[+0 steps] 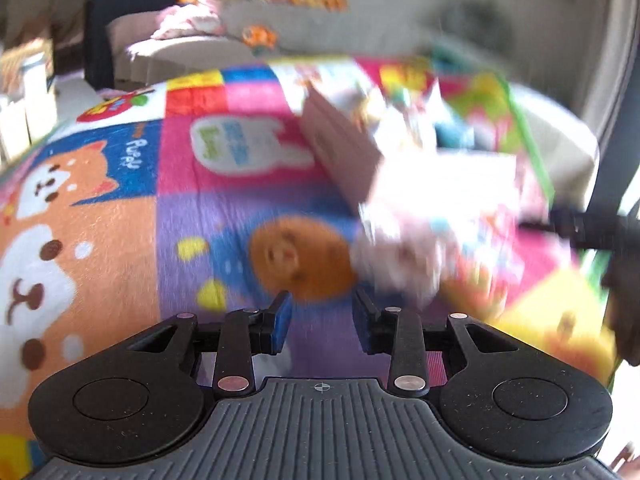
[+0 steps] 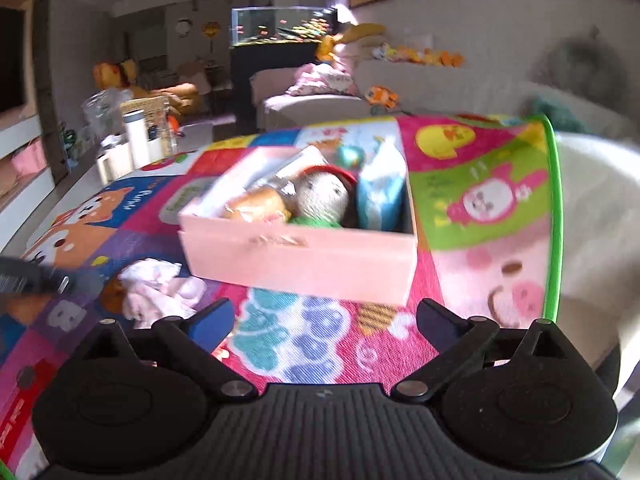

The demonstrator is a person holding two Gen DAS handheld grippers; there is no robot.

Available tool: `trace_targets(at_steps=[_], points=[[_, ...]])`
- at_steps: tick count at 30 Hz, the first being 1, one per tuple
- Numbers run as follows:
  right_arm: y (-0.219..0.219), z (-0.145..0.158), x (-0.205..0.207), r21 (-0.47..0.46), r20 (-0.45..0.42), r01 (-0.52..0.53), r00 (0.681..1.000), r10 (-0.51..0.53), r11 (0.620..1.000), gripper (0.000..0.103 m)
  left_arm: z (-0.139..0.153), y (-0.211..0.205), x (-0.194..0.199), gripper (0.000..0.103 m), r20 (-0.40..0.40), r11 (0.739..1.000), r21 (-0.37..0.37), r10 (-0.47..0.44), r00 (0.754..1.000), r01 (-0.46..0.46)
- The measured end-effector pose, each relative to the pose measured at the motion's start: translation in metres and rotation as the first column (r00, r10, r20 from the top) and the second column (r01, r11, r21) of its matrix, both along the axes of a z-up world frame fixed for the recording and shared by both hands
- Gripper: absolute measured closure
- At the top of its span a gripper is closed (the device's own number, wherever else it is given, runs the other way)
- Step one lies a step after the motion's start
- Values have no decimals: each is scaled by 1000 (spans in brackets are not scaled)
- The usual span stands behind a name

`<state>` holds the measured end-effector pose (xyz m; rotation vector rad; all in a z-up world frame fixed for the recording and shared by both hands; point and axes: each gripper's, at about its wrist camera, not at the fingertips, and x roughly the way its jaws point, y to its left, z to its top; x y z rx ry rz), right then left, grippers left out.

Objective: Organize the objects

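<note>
A pink cardboard box (image 2: 304,254) stands on the colourful play mat (image 2: 320,344). It holds several things: a bread-like toy (image 2: 258,206), a round knitted toy (image 2: 322,196) and a light-blue packet (image 2: 380,196). A crumpled pink and white cloth (image 2: 156,292) lies on the mat left of the box. In the blurred left wrist view the box (image 1: 352,148) is ahead to the right and the cloth (image 1: 400,256) lies just ahead and right of my left gripper (image 1: 322,320). The left gripper is open and empty. My right gripper (image 2: 324,324) is wide open and empty, in front of the box.
The mat ends at a green border (image 2: 554,220) on the right. A beige sofa (image 2: 312,106) with plush toys stands behind, beside a fish tank (image 2: 280,24). Bottles and containers (image 2: 136,140) stand at the far left. The other gripper's tip (image 2: 36,280) shows at the left edge.
</note>
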<state>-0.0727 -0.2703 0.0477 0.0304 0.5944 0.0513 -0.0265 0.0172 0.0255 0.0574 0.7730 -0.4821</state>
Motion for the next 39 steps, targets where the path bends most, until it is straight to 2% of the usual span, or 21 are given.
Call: trace_targets(at_steps=[1,4,7,9,10,13,17,22,23,25,26,29,32,36,39], points=[[-3,-5,3,15,-7,22,1000,-21,1000,5,-3,-6,-3,66,-18,999,33,-8,1000,9],[-12,-20,10,72,-42,89,995,-86,993,4,-3,-24,-11,56,1,993,114,-24,1000,24],[-26,-33,15,135,-102,144,986,-131,980,4,-5,-39,-10,35,-17,988,136,-73,997,75],[-34,-34,14,182,-102,167,983,-150,969,3,-7,-47,-8,13,-31,985,138,-101,994,104],[-37,-35,14,197,-106,173,982,-155,965,2,-8,-51,-8,12,-36,985,129,-107,994,111],[-39,-35,10,213,-91,178,983,-162,961,1,2,-51,-5,24,-45,992,26,-126,991,127],[-41,-33,8,228,-77,180,983,-166,957,0,20,-47,1,26,17,995,-74,-66,998,67],[-41,-32,11,234,-84,177,983,-161,956,0,5,-55,31,26,-33,995,-88,32,999,-35],[-40,-32,11,232,-87,174,984,-158,957,0,0,-57,38,29,-52,995,-82,47,998,-51],[-37,-32,12,220,-94,162,985,-145,962,0,-5,-55,44,55,-67,994,-84,65,996,-71],[-35,-32,12,209,-91,147,987,-131,967,0,-6,-53,45,76,-70,994,-79,73,995,-79],[-20,-25,5,157,-57,71,996,-62,985,0,-1,-45,39,79,-59,996,-44,78,995,-80],[3,-18,-5,145,-52,-50,997,58,988,0,3,-30,28,80,-38,995,-8,100,994,-100],[43,-17,-12,95,-66,-190,978,197,977,0,1,-8,17,80,-47,990,-20,137,989,-138],[63,-20,-12,16,-85,-225,970,226,974,0,-6,4,13,80,-57,985,-59,159,986,-162]])
